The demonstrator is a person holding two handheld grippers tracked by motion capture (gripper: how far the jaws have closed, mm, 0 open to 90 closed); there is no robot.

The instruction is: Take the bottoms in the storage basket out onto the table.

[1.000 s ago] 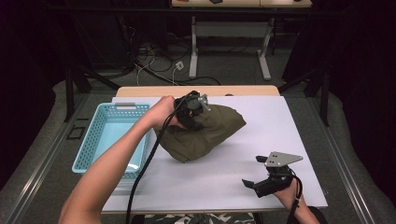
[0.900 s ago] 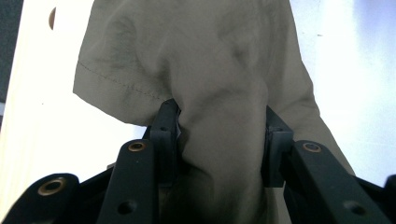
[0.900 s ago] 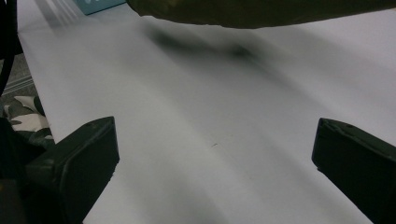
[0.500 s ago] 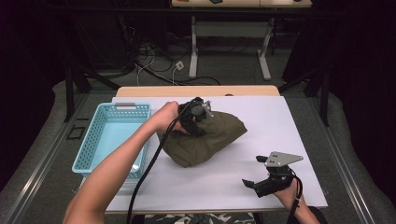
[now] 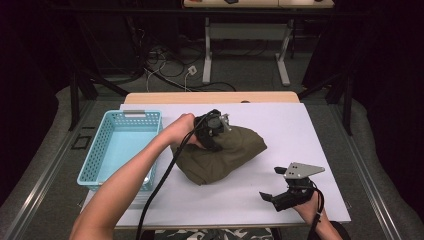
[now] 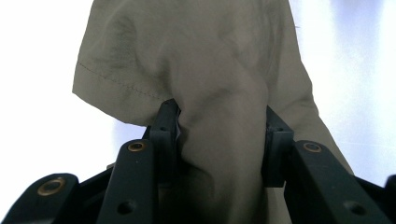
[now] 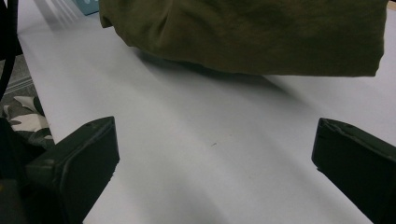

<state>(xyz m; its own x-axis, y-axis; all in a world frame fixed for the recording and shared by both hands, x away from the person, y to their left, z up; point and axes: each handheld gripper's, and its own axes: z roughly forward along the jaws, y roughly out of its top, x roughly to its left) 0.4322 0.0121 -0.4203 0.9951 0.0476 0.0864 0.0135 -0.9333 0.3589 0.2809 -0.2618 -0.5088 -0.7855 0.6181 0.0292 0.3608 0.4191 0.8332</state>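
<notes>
An olive green garment (image 5: 220,155) lies bunched in the middle of the white table (image 5: 280,125). My left gripper (image 5: 216,131) sits on top of its upper left part, shut on a fold of the cloth. In the left gripper view that fold of the garment (image 6: 219,116) is pinched between the two black jaws and a hemmed edge hangs to the left. My right gripper (image 5: 274,184) rests near the table's front right edge, open and holding nothing. In the right gripper view the garment (image 7: 252,32) lies ahead across bare table.
A light blue plastic basket (image 5: 107,155) stands at the left side of the table, with the left forearm passing over its front right corner. Cables trail from both grippers. The floor behind holds desk legs and wires.
The left gripper, holding the cloth, has moved a little right and toward the front, and the garment's bunch shifted with it. The right gripper has stayed put.
</notes>
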